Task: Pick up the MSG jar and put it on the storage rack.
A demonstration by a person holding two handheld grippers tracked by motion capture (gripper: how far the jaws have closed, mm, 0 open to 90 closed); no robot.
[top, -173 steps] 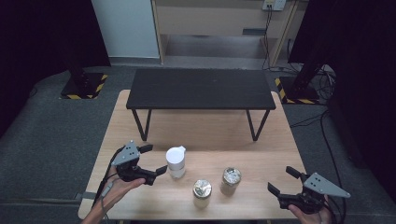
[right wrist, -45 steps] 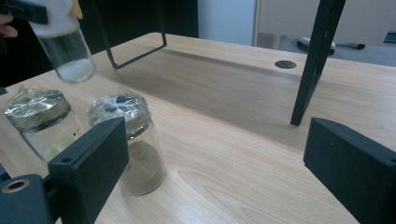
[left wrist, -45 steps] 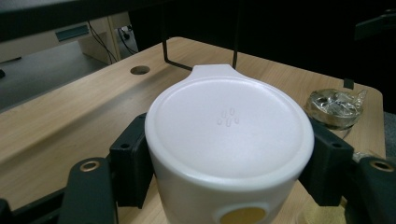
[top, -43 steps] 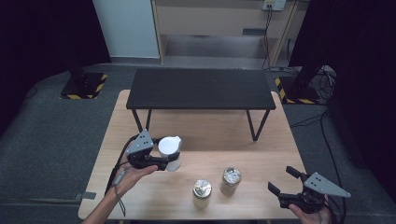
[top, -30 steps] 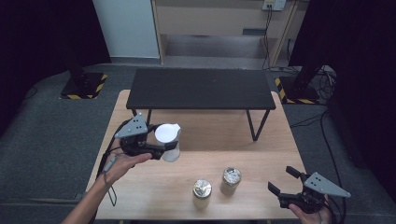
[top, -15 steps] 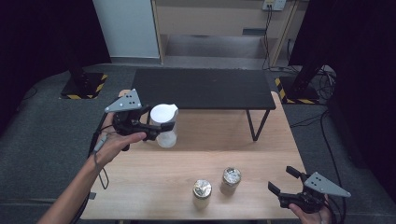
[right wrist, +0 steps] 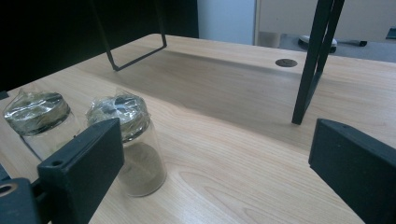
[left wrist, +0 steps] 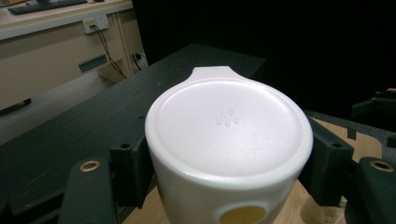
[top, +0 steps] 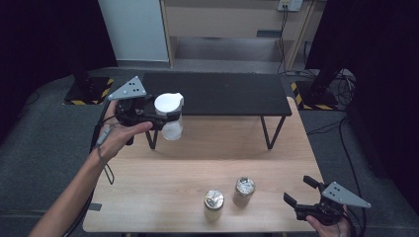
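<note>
Left gripper (top: 159, 117): clamped on white lidded cup (top: 169, 116), held in air off wooden table's (top: 163, 192) far-left corner, beside black shelf (top: 217, 94) | right gripper (top: 304, 194): jaws just widened, empty, near-right corner | advice: keep cup upright, clear shelf edge, set down gently.

Two small glass jars standing close together near the front edge of the wooden table (top: 247, 148), well apart from anything else on it. Left jar (top: 214, 205) and right jar (top: 244, 190) both covered on top with crinkled clear film, each with some brownish powder at the bottom. Behind them a low black shelf (top: 222, 91) on thin metal legs, standing on the far part of the table. Grey floor around, and black-yellow striped plates (top: 89, 94) at the left.
</note>
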